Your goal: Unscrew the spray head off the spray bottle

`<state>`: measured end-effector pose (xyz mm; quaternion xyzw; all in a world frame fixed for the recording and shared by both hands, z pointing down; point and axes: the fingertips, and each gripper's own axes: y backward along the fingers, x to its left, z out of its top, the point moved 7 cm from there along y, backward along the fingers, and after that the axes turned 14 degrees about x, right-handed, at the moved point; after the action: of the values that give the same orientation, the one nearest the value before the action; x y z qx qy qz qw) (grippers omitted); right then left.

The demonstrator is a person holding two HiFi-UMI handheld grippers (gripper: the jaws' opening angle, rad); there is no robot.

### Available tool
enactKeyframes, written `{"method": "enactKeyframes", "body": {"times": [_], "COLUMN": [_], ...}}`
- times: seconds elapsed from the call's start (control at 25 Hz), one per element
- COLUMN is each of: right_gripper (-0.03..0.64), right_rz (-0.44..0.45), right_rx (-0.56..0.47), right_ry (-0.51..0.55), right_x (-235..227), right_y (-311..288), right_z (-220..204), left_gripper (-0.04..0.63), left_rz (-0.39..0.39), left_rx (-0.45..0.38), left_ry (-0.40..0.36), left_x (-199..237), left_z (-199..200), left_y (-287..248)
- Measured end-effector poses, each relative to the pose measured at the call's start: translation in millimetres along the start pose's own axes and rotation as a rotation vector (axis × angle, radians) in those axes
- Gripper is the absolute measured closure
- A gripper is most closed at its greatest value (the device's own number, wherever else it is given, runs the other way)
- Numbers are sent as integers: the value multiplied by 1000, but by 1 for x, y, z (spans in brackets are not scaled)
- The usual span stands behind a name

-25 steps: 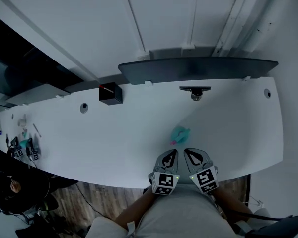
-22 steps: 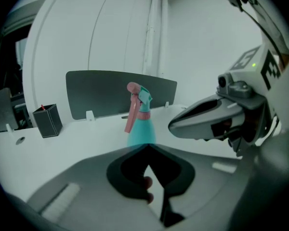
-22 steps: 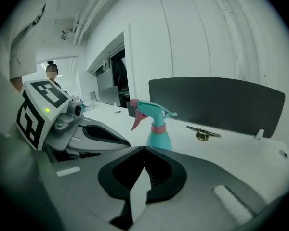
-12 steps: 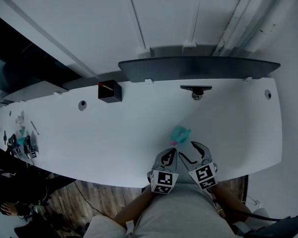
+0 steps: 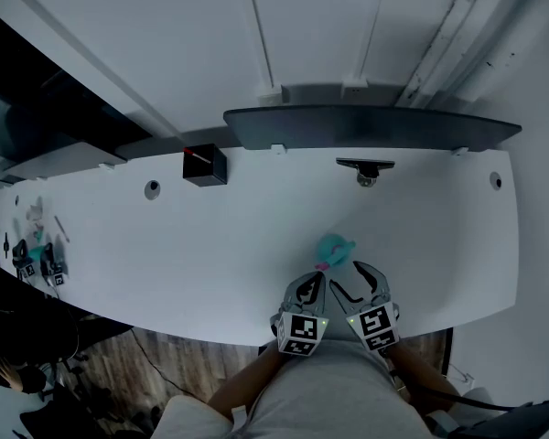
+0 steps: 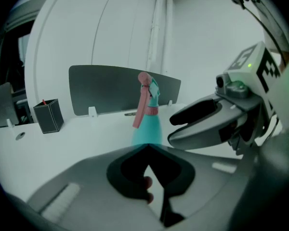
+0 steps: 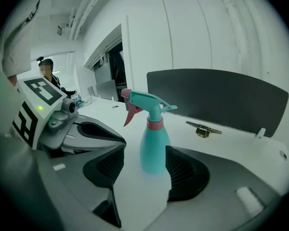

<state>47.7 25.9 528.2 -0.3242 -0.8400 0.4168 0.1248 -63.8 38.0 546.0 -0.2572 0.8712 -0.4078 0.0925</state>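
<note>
- The left claw (image 5: 313, 282) is held low over the near edge of the white worktop (image 5: 210, 245). Its jaws are closed together with nothing between them.
- Just beside it is the right claw (image 5: 349, 278). Its jaws have just been opening and now stand apart, with neither pad pressing on anything.
- The spray bottle (image 7: 153, 148) stands upright on the worktop just ahead of both claws. In the right gripper view it lines up with the gap between that claw's open jaws. The right-hand pad looks very close to its side, but I cannot tell whether they touch.
- The bottle is teal, and the spray head (image 7: 147, 102) is on top of it. There is a pink collar (image 7: 154, 124) at the neck and a pink trigger (image 7: 130, 114).
- Farther back a small metal bracket (image 5: 364, 168) lies on the worktop, to the right of the bottle's line.
- A black box (image 5: 205, 165) stands near the back edge, well to the left.
- A long dark panel (image 5: 371, 124) runs upright along the back of the worktop.
</note>
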Motion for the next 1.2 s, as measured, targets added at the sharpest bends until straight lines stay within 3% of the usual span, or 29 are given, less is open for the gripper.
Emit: {"method": "enactKeyframes", "body": {"times": [0.4,0.68,0.76,0.92,1.08,1.2], "right_gripper": [177,173,235,239,241,242], "right_rz": [39,35,24,2,-69,-171], "right_rx": [86,126,116,117,131,149], "right_ry": [28,46,54,93,173,296], "right_x": [-23,-28,-30,-32,-33,-37], "right_y": [-62,-88,-90,-88,-80,-68], "right_z": [1,0,-2,-2,1,3], "left_gripper": [594,594,594,594,594,594], "left_rz": [8,28,30,37,49,69], "left_rx": [37,53,52,42,32,8], "left_ry": [35,55,58,59,50,37], "left_x": [7,16,16,17,18,21], "left_z": [-9,-10,-11,-12,-10,-6], "left_y": [-2,-1,-1,-1,5,18]}}
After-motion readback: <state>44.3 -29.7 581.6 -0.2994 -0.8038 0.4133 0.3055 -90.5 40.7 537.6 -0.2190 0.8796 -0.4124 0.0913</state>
